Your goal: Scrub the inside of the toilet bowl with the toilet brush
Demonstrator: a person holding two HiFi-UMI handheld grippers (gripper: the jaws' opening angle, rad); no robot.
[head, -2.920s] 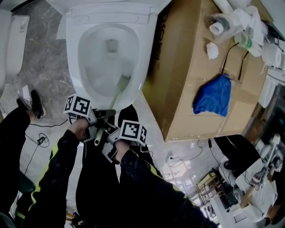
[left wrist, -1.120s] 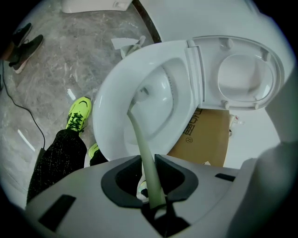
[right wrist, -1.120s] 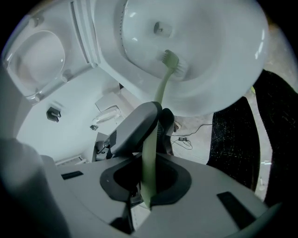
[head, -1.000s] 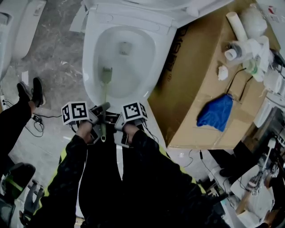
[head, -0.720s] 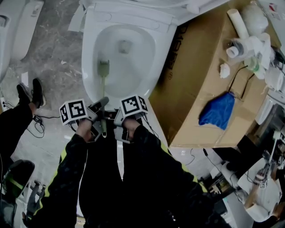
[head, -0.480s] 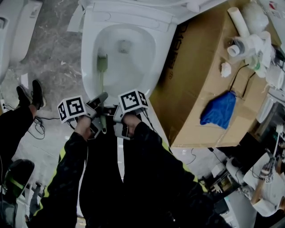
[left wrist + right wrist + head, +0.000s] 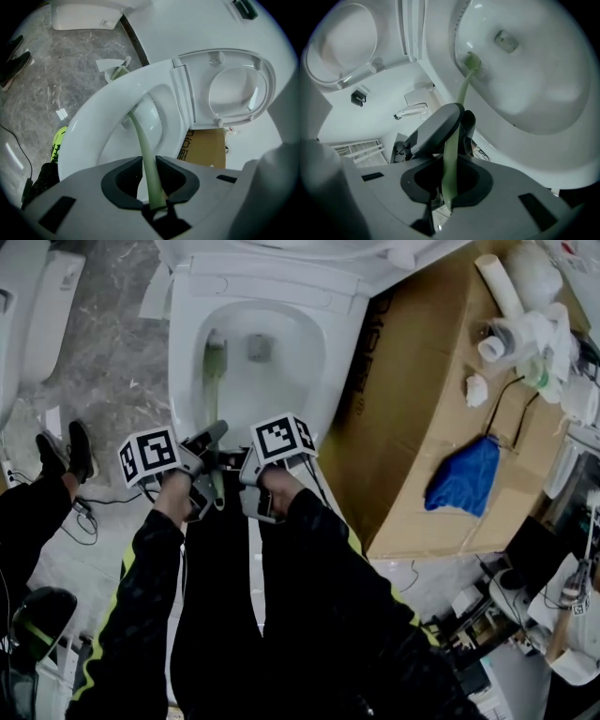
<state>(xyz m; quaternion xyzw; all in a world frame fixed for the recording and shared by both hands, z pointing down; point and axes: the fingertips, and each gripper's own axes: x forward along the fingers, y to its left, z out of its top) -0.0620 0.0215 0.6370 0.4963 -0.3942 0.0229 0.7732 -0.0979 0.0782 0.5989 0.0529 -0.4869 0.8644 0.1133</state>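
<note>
Head view: pale green plastic toilet brush (image 7: 215,357) has its head on the inner wall of the white ceramic toilet bowl (image 7: 183,390), at the view's left (mid-scrub, I'd say). Left gripper view: left gripper (image 7: 149,190) is clamped on the handle, steering. Right gripper view: right gripper (image 7: 449,185) is clamped on the handle end behind it, probably for extra push.

Left tongs (image 7: 149,163), right tongs (image 7: 450,161), both clamped

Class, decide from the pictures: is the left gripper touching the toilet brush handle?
Touching. In the left gripper view, the left gripper clamps the green toilet brush handle between its jaws.
</note>
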